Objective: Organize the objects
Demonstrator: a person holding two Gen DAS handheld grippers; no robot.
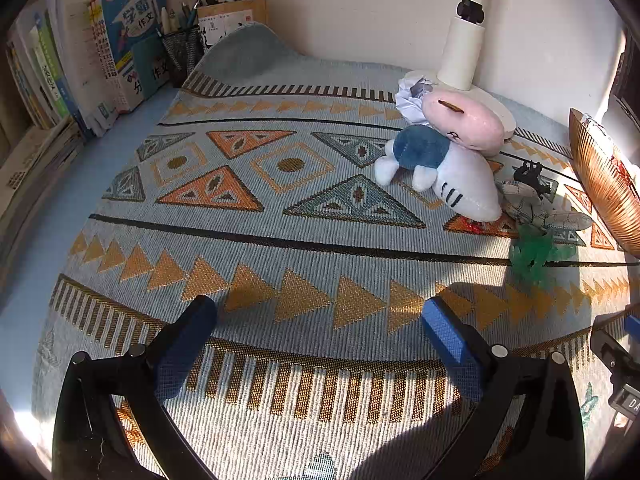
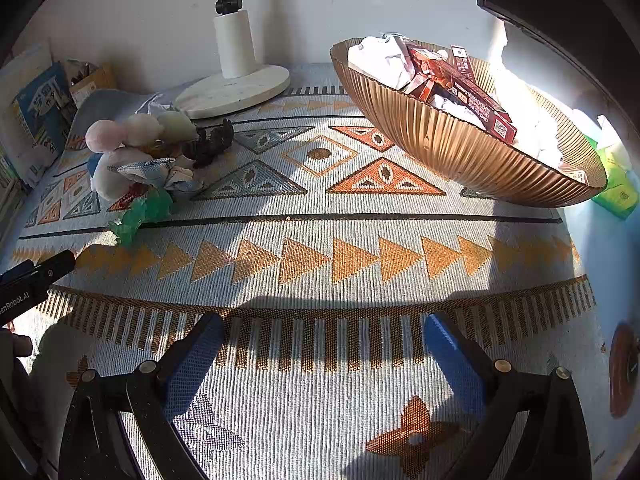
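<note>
A heap of toys lies on the patterned mat (image 1: 280,240): a white and blue plush (image 1: 448,176), a pink plush (image 1: 464,118), a black figure (image 1: 530,176), a crumpled wrapper (image 1: 544,210) and a green plastic toy (image 1: 532,256). The heap also shows in the right wrist view, with the green toy (image 2: 140,212) nearest. A ribbed copper bowl (image 2: 460,148) holds red boxes (image 2: 464,88) and crumpled paper (image 2: 380,60). My left gripper (image 1: 320,312) is open and empty, left of the heap. My right gripper (image 2: 324,328) is open and empty, in front of the bowl.
A white lamp base (image 2: 232,88) stands behind the heap. Books (image 1: 80,60) and a mesh pen holder (image 1: 182,50) line the far left wall. Green packets (image 2: 616,192) lie right of the bowl. A dark monitor edge (image 2: 560,4) hangs at top right.
</note>
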